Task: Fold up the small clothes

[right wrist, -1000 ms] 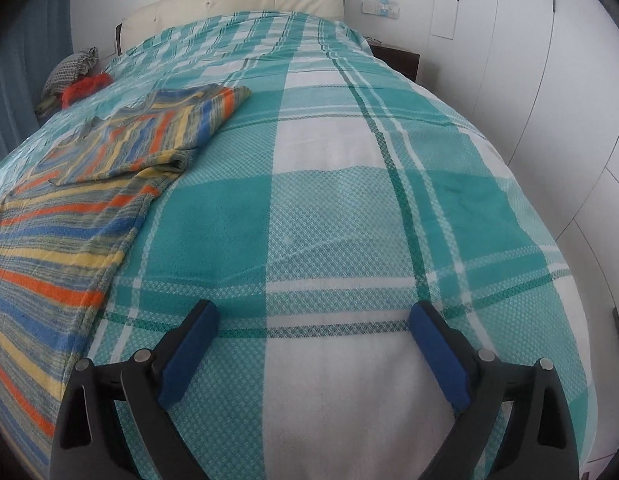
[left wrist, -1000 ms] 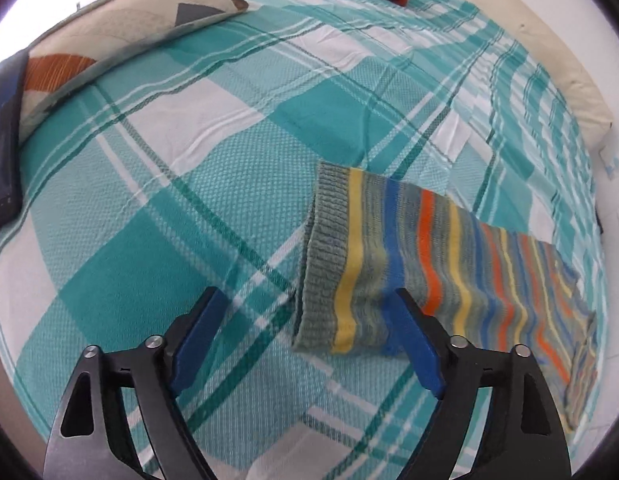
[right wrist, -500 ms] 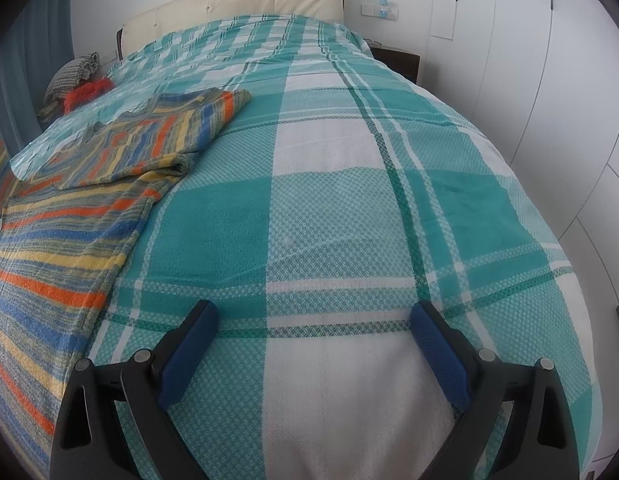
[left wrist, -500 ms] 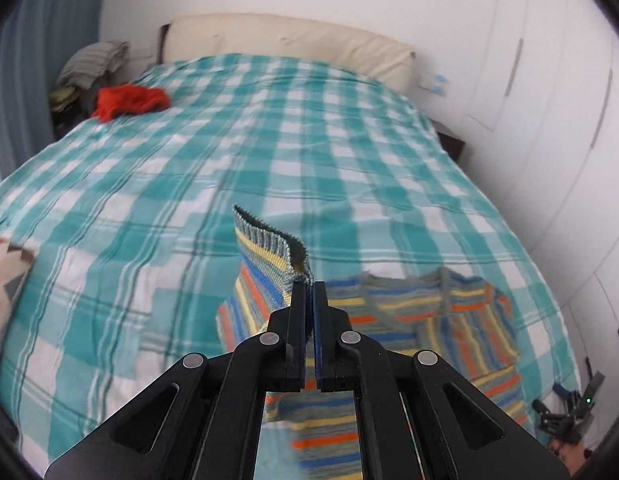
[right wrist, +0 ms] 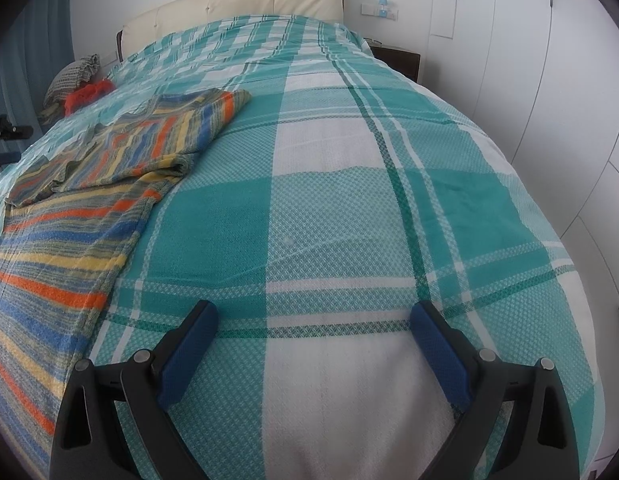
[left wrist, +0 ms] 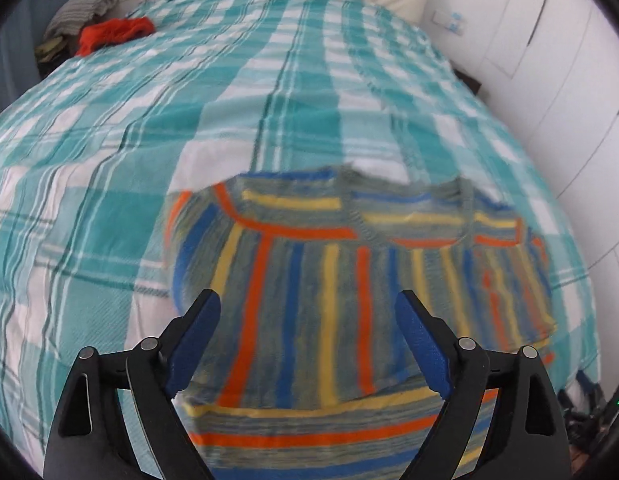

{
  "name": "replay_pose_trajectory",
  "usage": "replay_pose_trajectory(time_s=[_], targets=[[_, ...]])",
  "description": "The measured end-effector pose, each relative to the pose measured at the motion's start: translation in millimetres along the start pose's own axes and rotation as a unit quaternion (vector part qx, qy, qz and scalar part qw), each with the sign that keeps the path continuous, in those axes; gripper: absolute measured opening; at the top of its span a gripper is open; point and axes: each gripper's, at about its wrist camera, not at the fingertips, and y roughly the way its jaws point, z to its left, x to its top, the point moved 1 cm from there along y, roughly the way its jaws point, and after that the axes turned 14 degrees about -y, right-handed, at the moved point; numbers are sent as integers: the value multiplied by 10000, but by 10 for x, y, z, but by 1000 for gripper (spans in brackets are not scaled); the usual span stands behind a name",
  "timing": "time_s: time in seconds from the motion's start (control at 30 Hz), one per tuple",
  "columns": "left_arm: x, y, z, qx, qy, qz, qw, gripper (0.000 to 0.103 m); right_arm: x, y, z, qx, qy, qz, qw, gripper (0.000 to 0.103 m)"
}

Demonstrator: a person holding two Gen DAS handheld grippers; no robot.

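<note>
Both your claws, left claw [left wrist: 307, 322] and right claw [right wrist: 313, 334], gape empty; sleeves lie folded over the sweater [left wrist: 349, 288], frame center. Next, fold its hem upward.

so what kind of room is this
Most likely a bedroom. A bed with a teal plaid bedspread and a cream padded headboard fills the view, with white wardrobe doors along one side. A striped sweater lies on the bed under the open left gripper.
</note>
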Motion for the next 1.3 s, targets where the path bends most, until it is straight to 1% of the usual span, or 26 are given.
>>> replay_pose_trajectory(time_s=[0.03,0.07,0.1,0.13,0.17,0.2,0.23,0.3,0.37,0.47,0.53,0.67,0.7,0.77,0.87,0.97,1.03,1.1,1.3], targets=[[-86,171,101,377,102,219,9990,91,0,2,0,-6,-1,1,10000,97],[-181,310,186,679,253,382,9966,91,1,1,0,-9,-3,0,10000,97],[-256,319,236,715,427,288,9961,97,2,3,3,-13,-6,1,10000,97],[-297,242,271,751,490,79,9959,102,2,5,5,-16,-8,3,10000,97],[-315,167,303,803,434,-2,9958,102,1,9,6,-17,-10,3,10000,97],[-325,88,336,783,322,36,9964,100,1,9,7,-19,-10,1,10000,97],[-350,-28,373,679,206,18,9975,100,2,10,9,-21,-11,0,10000,97],[-463,-337,489,416,30,-217,9989,101,2,9,6,-20,-10,4,10000,97],[-645,-609,649,309,-88,-383,9987,101,2,9,10,-24,-10,5,10000,98],[-975,-870,931,428,-252,-493,9975,101,3,8,9,-28,-12,5,10000,98],[-1121,-913,1151,575,-479,-502,9959,101,4,10,10,-38,-18,7,10000,98],[-1344,-775,1626,762,-1072,-222,9911,101,6,17,13,-58,-36,42,10000,98],[-1406,-759,1698,817,-1138,-234,9899,101,9,19,17,-73,-49,60,9999,99],[-1512,-788,1742,753,-1031,-437,9909,102,16,22,27,-102,-76,90,9999,99],[-1554,-734,1693,853,-824,-440,9920,103,16,20,29,-123,-70,105,9998,100],[-1617,-723,1737,783,-815,-574,9919,103,13,16,34,-167,-64,109,9998,101],[-1638,-724,1726,810,-775,-655,9915,103,13,15,34,-188,-61,114,9997,101],[-1651,-723,1707,872,-712,-691,9912,103,7,12,28,-168,-42,108,9998,101],[-1662,-692,1712,860,-607,-700,9920,102,-11,27,-14,-27,72,74,9999,102]])
